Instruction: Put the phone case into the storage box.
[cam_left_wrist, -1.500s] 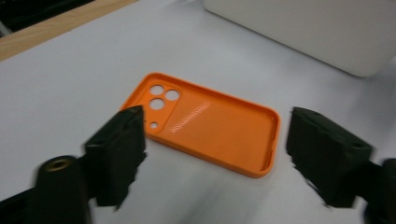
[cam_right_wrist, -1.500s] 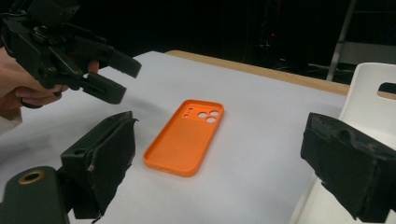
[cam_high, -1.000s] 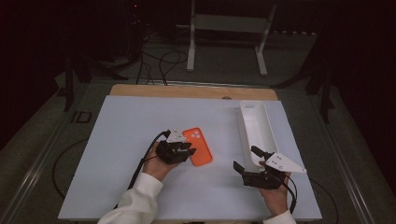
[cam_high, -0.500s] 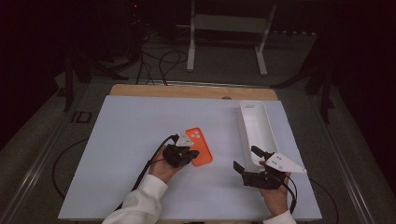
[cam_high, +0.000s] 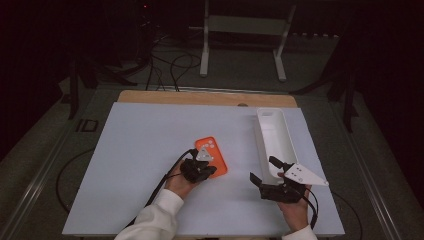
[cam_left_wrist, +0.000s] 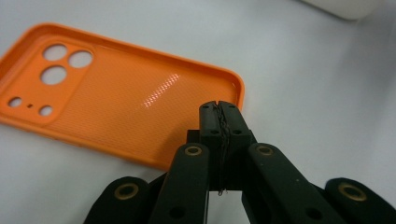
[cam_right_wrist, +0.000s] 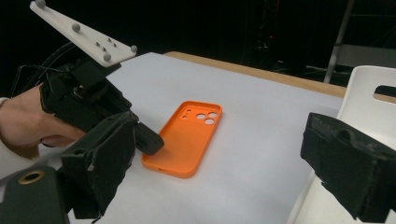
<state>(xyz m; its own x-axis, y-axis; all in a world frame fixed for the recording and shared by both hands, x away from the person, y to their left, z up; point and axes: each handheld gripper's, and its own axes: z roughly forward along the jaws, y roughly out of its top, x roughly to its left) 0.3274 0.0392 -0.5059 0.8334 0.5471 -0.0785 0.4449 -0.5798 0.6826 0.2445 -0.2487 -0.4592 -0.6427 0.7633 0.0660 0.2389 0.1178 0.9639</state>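
Left gripper view shows my left jaws shut tight, pad against pad, with nothing between them; they have just been closing, and their tips sit over the near edge of the orange case (cam_left_wrist: 116, 98), which lies hollow side up on the table (cam_high: 140, 150) with its camera holes at the far end. I cannot tell whether the tips press on the case's edge or merely hover above it. In the high view my left gripper (cam_high: 204, 170) is at the case's near end and my right gripper (cam_high: 272, 172) waits just beside the near end of the white tray (cam_high: 275, 135), jaws wide apart and empty. So I judge the work barely begun: the case is not lifted or gripped, and if it is meant for the tray, that whole carry is left. Between case and tray the table is bare, so nothing blocks the way; the flat-lying case itself is the awkward part to pick up.
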